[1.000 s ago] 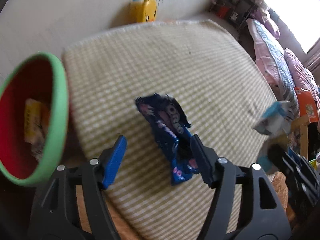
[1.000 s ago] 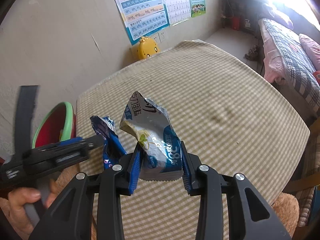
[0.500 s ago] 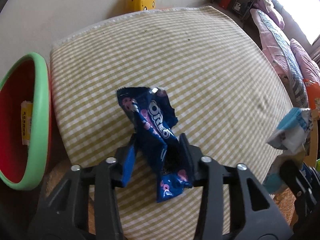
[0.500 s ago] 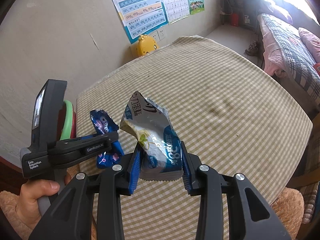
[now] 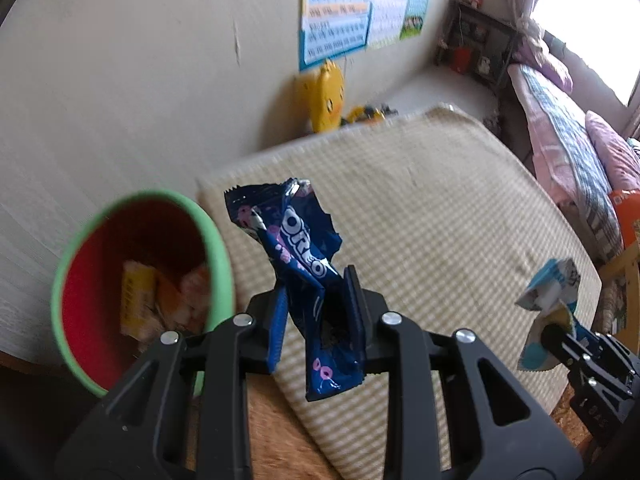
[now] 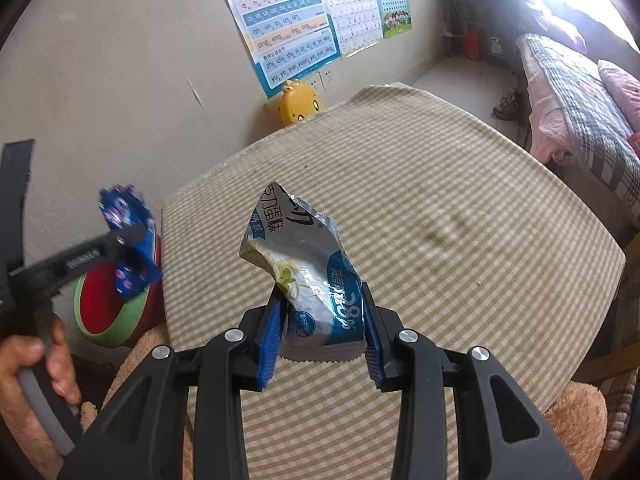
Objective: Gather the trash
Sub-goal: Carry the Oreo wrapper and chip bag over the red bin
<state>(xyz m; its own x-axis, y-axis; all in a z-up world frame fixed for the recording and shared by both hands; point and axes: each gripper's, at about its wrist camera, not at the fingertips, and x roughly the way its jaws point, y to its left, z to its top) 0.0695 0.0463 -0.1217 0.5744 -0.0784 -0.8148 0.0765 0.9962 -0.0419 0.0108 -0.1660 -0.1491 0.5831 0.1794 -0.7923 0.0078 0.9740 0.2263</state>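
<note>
A crumpled dark blue Oreo wrapper (image 5: 300,240) hangs in the air between the pads of my left gripper (image 5: 316,292), whose jaws are closing on it. It is lifted off the checked tablecloth (image 5: 440,220), just right of the green-rimmed red bin (image 5: 218,248), which holds yellow and orange packets. In the right wrist view the Oreo wrapper (image 6: 124,216) is blurred above the bin (image 6: 120,320). My right gripper (image 6: 322,300) is shut on a torn white and blue snack wrapper (image 6: 296,248), held above the table (image 6: 440,200). That wrapper (image 5: 552,288) also shows in the left wrist view.
A yellow chick-shaped toy (image 6: 300,104) stands by the wall behind the table, under letter posters (image 6: 280,20). A bed (image 6: 580,100) lies to the right. A brown plush cushion (image 6: 576,420) sits at the table's near edge. A hand (image 6: 36,364) grips the left tool.
My left gripper closed on the Oreo wrapper and lifted it off the table toward the bin. The right gripper kept still with its white and blue wrapper.
</note>
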